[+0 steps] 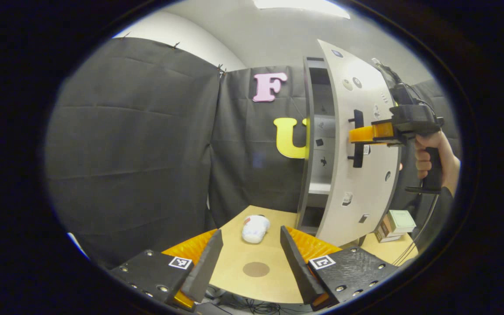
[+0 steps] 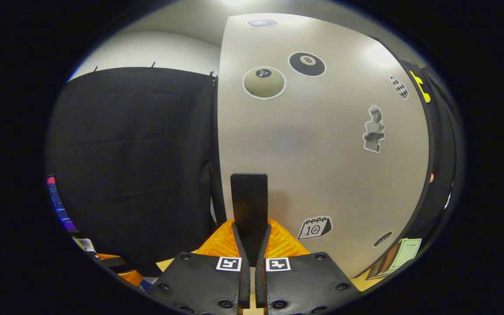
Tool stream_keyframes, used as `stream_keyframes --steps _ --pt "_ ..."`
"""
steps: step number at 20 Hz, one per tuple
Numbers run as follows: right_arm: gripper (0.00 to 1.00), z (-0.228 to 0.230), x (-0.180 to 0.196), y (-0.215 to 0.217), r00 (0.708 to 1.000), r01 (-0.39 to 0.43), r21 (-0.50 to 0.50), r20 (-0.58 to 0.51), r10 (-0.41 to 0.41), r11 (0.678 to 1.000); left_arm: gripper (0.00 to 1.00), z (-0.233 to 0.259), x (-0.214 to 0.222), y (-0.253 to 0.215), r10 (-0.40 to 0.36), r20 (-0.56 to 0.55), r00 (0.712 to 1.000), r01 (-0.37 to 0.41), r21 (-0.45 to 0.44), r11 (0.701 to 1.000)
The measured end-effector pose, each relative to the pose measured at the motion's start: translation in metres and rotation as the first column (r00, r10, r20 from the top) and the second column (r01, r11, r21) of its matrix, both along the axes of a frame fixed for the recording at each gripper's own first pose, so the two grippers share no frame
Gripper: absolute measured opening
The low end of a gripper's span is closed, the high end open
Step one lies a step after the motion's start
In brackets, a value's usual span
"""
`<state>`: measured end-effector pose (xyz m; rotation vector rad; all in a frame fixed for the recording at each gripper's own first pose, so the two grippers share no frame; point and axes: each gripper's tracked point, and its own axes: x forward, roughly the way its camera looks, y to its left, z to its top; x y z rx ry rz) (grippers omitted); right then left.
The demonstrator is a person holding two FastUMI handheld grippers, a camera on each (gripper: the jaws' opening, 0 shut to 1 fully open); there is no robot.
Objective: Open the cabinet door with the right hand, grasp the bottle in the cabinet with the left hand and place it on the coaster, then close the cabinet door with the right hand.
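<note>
Right hand-held gripper [image 2: 252,245] is clamped on the door handle [image 2: 249,205]; left hand-held gripper [image 1: 252,258] hangs spread wide. Tipped bottle [image 1: 255,228] ahead of it could roll when grabbed.

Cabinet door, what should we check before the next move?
1. Right gripper shut on the door handle: ok.
2. Cabinet door closed: not ok, it stands ajar.
3. Left gripper open and empty: ok.
4. Bottle on the coaster: not ok, it sits on the table beyond the coaster.
5. Bottle upright: cannot tell.
</note>
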<state>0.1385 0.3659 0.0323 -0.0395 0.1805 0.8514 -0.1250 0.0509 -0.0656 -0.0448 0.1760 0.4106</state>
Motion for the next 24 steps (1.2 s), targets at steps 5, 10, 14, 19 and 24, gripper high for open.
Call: stream_keyframes --steps 5,10,14,19,24 --pt "0.06 0.002 0.0 -0.008 0.998 -0.054 0.023 -0.012 0.055 0.998 0.82 0.002 -0.006 -0.023 0.002 -0.008 1.0 -0.002 -0.013 1.0" --pt "0.03 0.004 0.003 -0.013 0.997 -0.073 0.023 -0.015 0.074 0.997 0.81 0.005 -0.005 -0.062 -0.031 -0.017 0.999 0.032 0.012 0.999" --pt "0.06 0.004 0.009 -0.017 0.998 -0.04 0.025 -0.04 0.041 0.999 0.8 0.006 0.002 -0.096 -0.076 -0.02 0.997 0.077 0.016 0.997" --pt "0.06 0.005 0.012 -0.025 0.999 0.013 0.04 -0.043 -0.011 0.999 0.83 0.006 0.013 -0.145 -0.14 -0.023 0.99 0.14 -0.009 0.99" --pt "0.06 0.005 0.018 -0.031 0.997 0.072 0.04 -0.022 -0.071 0.997 0.82 0.012 0.034 -0.18 -0.194 -0.026 0.981 0.194 0.018 0.981"
